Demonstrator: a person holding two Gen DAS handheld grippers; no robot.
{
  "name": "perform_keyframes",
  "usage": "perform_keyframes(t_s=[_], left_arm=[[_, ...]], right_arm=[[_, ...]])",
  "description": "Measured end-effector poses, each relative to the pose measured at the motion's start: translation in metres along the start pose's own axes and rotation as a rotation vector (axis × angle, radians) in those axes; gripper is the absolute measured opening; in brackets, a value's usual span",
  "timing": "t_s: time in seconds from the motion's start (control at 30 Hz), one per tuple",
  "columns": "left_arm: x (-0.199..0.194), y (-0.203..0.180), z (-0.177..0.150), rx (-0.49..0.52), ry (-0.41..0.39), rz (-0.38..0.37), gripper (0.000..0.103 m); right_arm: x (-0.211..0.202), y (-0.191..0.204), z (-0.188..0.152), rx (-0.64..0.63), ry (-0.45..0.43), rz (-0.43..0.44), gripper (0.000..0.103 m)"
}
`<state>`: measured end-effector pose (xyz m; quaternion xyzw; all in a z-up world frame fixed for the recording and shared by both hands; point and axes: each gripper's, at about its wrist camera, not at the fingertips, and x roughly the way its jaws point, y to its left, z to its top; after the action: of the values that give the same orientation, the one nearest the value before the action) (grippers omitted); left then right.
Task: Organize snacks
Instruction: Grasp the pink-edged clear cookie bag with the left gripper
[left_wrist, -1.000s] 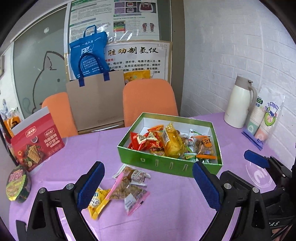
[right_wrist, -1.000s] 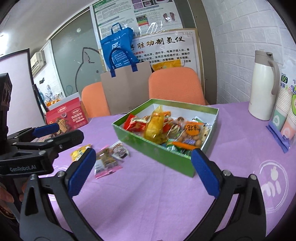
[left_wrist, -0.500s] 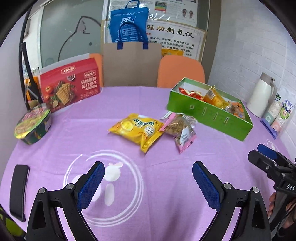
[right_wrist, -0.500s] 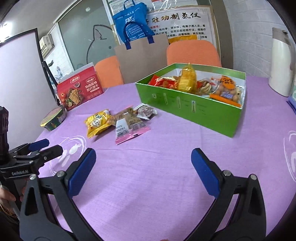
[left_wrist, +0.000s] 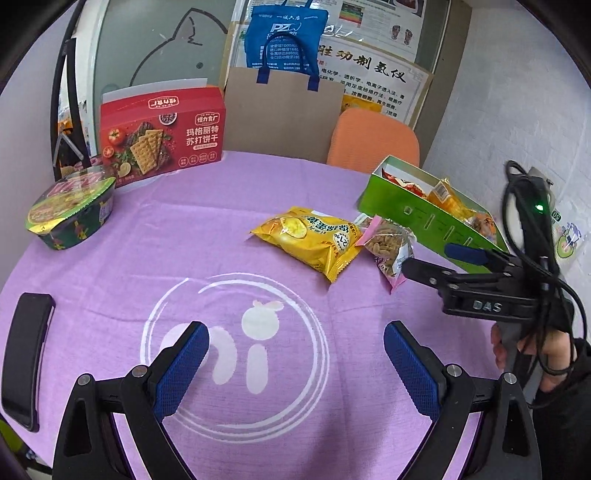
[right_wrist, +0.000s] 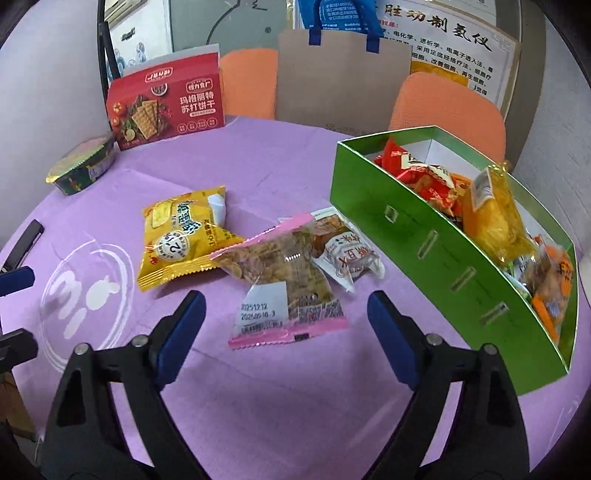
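Low in the right wrist view, right gripper (right_wrist: 284, 317) fingers apart, just been closing around the pink nut pack (right_wrist: 280, 280) on the purple surface (right_wrist: 295, 387) — could snag the white pack (right_wrist: 347, 254) touching it. Left gripper (left_wrist: 295, 365) fingers apart, empty.

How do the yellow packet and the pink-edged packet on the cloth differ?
The yellow packet is opaque and printed all over; the pink-edged packet is clear, showing brown snacks. The yellow packet lies apart from the others; the pink-edged packet overlaps a white-wrapped snack. Both lie flat outside the green box.
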<state>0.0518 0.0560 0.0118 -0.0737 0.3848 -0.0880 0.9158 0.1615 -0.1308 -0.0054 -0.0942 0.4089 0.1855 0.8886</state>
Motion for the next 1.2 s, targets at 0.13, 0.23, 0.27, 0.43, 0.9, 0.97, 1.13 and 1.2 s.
perform_keyframes(t_s=[0.13, 0.23, 0.27, 0.43, 0.9, 0.97, 1.13, 1.2], left_arm=[[0.005, 0.003, 0.002, -0.012, 0.012, -0.026, 0.097], [0.009, 0.002, 0.003, -0.013, 0.026, -0.062, 0.094], [0.01, 0.001, 0.003, -0.014, 0.035, -0.082, 0.092], [0.023, -0.019, 0.002, -0.004, 0.082, -0.197, 0.079], [0.06, -0.071, 0.012, 0.008, 0.235, -0.386, 0.061], [0.057, -0.074, 0.012, 0.015, 0.246, -0.391, 0.061], [0.056, -0.082, 0.013, 0.058, 0.258, -0.384, 0.061], [0.061, -0.082, 0.014, 0.051, 0.272, -0.374, 0.061]], right_arm=[[0.002, -0.005, -0.007, 0.039, 0.03, 0.063, 0.039], [-0.016, -0.002, -0.025, 0.058, 0.028, 0.145, 0.039], [-0.024, 0.0, -0.036, 0.056, 0.025, 0.166, 0.039], [-0.056, 0.004, -0.072, 0.088, 0.006, 0.212, 0.041], [-0.072, 0.002, -0.106, 0.199, 0.003, 0.21, 0.063], [-0.071, 0.005, -0.103, 0.188, -0.007, 0.212, 0.063], [-0.071, 0.006, -0.099, 0.188, -0.023, 0.214, 0.063], [-0.069, 0.006, -0.101, 0.186, -0.018, 0.211, 0.063]])
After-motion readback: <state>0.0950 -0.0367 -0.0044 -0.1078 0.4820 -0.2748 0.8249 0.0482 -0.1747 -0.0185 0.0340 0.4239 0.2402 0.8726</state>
